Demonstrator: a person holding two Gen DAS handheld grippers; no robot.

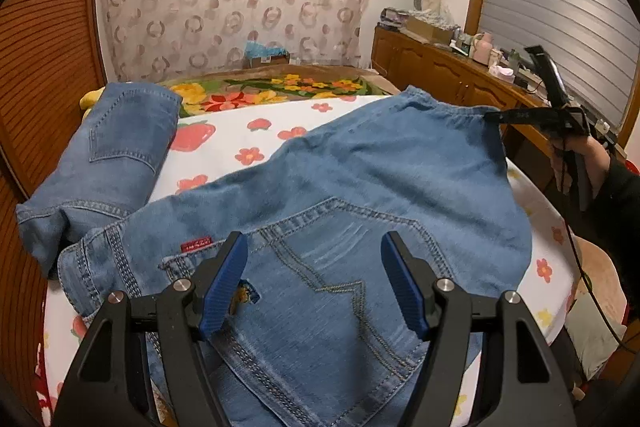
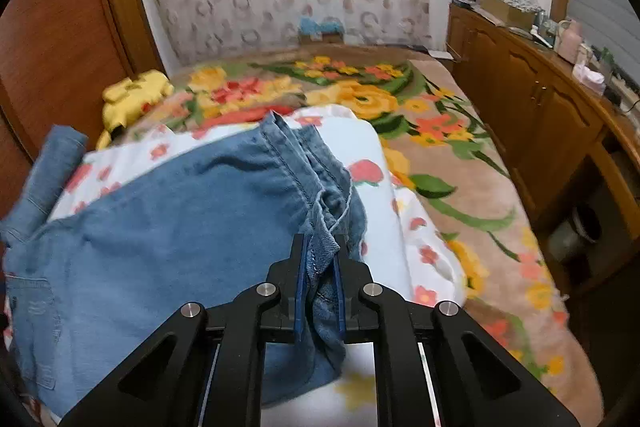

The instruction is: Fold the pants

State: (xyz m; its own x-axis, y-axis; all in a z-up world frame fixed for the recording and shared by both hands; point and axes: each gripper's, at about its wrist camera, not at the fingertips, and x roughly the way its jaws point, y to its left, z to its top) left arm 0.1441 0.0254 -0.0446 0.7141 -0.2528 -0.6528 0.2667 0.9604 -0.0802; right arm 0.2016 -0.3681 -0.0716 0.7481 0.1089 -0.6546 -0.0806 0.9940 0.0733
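Blue denim pants (image 1: 360, 179) lie spread, back pocket up, hem end (image 2: 320, 255) bunched and lifted.

The left claw (image 1: 314, 283) hangs open over the jeans (image 1: 320, 179) on the bed (image 1: 248, 143); the right claw (image 1: 494, 117) seemingly pinches their far hem.

1. The jeans (image 1: 384, 167) are soft, matt blue denim with raised stitched seams.
2. The left gripper (image 1: 314, 267) is matt black plastic with ribbed blue pads and shiny metal pins.
3. The floral sheet (image 1: 240, 143) under the jeans is smooth cloth.
4. The cabinet (image 2: 532, 107) beyond the sheet is glossy wood.
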